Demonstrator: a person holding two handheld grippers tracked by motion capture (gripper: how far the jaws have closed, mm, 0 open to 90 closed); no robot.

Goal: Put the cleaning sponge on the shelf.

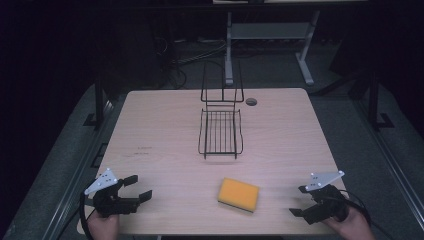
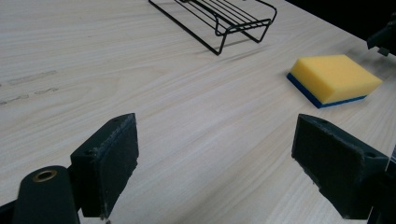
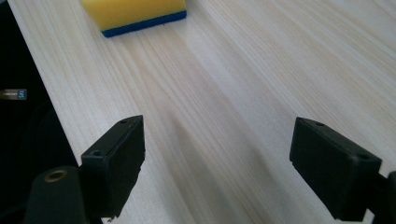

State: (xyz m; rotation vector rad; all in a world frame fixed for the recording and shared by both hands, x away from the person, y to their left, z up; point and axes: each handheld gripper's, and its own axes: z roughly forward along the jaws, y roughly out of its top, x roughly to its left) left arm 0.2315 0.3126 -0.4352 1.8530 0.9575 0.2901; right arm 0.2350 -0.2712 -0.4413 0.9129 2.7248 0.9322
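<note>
One sponge [image 1: 239,194]: yellow top, blue bottom, flat on counter [image 1: 165,150] | left tool [image 1: 138,188]: jaws apart | right tool [image 1: 299,201]: jaws apart

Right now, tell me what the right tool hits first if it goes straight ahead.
Probably the yellow sponge: the right tool, open, points over bare table with the sponge ahead, slightly off-centre, so it might just pass.

Light wood table [image 1: 150,125], two things laid on it

A black wire rack [image 1: 220,131] is set at the frame's centre; a yellow sponge [image 1: 239,194] with a blue underside is laid lower centre, well apart.
</note>
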